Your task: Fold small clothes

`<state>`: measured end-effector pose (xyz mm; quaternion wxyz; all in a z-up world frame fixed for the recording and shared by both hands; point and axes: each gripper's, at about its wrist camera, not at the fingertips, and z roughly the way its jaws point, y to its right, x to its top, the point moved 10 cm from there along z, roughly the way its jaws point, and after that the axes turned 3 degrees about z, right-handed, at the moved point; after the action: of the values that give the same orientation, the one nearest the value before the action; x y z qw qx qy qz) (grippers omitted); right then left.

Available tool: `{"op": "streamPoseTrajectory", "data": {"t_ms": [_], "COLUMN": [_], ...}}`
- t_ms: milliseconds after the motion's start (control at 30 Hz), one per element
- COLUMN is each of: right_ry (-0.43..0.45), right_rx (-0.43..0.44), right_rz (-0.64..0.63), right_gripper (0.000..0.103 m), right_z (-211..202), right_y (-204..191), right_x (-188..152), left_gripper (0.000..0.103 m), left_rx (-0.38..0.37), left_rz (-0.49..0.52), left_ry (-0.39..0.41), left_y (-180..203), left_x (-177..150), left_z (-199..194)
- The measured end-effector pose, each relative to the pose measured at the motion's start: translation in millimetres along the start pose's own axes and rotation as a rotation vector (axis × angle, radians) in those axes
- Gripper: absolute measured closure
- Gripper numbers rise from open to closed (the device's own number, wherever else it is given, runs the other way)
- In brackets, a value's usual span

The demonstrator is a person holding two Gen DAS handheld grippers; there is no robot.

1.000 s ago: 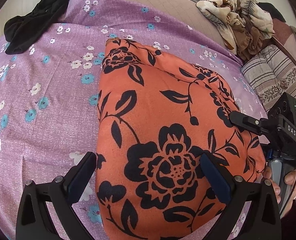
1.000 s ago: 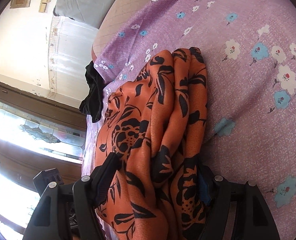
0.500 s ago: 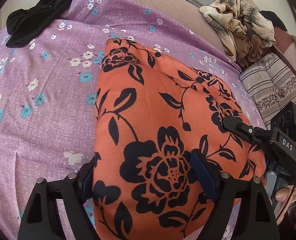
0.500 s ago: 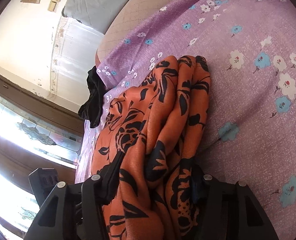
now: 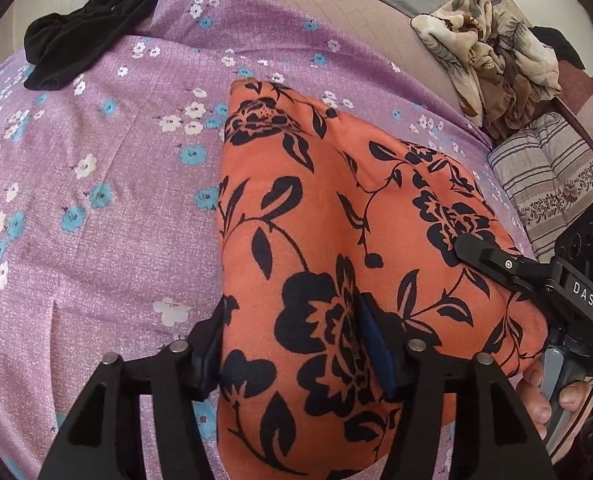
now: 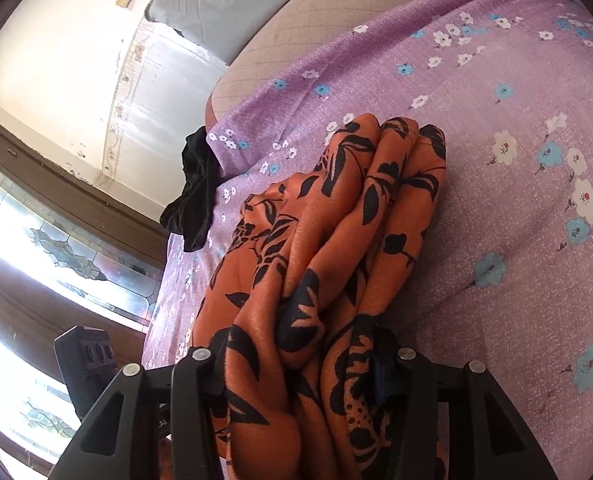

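While both claws clamp it, orange garment (image 5: 336, 208) stretches away.

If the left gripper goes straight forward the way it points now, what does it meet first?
The left gripper already grips the orange floral garment, so it meets more of that cloth first; beyond lies the purple flowered sheet. Depth is unclear.

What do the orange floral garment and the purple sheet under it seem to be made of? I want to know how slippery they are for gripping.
The orange floral garment looks like a thin, soft woven fabric, perhaps rayon or polyester, with a faint sheen; it bunches into rounded folds in the right gripper. The purple sheet looks matte and speckled, probably cotton or a blend. Neither fibre is certain.
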<state>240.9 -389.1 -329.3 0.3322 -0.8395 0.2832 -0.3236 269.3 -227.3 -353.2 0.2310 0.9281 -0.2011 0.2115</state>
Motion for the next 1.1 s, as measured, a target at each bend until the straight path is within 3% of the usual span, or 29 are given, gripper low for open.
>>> {"op": "streamPoseTrajectory", "data": {"t_ms": [67,167,200,233,267,467,633,800,1100], "right_ry": [-0.029,-0.054,-0.058,-0.063,-0.067,-0.053,0.010,0.054,0.076], "right_rx": [-0.011,0.002,0.000,-0.002,0.002,0.009,-0.029,-0.027,0.004], "right_rz": [0.049,0.102,0.110,0.117,0.123,0.090,-0.010,-0.071,-0.192], "right_gripper": [0.052,0.048,0.043,0.040,0.038,0.040,0.051,0.053,0.053], "right_z": [4.6,7.9,9.8,11.8,13.8,15.7,7.1,-5.1,-14.5], "right_y": [12.2,23.4,25.5,27.9,28.7,23.9,3.6,-19.6,-76.2], "right_x": [-2.8,-4.5,-4.5,-5.1,-5.2,-2.2,1.4,2.3,-28.5], "left_gripper": [0.017,0.018,0.019,0.031,0.035,0.056,0.062,0.062,0.062], "left_rx": [-0.034,-0.079,-0.089,-0.105,-0.095,-0.071,-0.035,-0.023,0.106], "left_rz": [-0.041,-0.051,-0.046,-0.045,-0.050,-0.034,0.003,0.010,0.072], "left_ry": [-0.038,-0.046,-0.042,-0.035,-0.026,0.030,0.066,0.102,0.175], "left_y": [-1.6,1.1,2.7,4.6,3.4,2.9,7.1,3.5,-17.2], "left_x": [-6.2,-8.0,-7.2,-6.4,-5.3,1.4,4.5,9.9,-3.5], "left_z": [4.2,5.9,5.5,5.3,5.1,-3.4,-16.6,-42.3,-100.9]}}
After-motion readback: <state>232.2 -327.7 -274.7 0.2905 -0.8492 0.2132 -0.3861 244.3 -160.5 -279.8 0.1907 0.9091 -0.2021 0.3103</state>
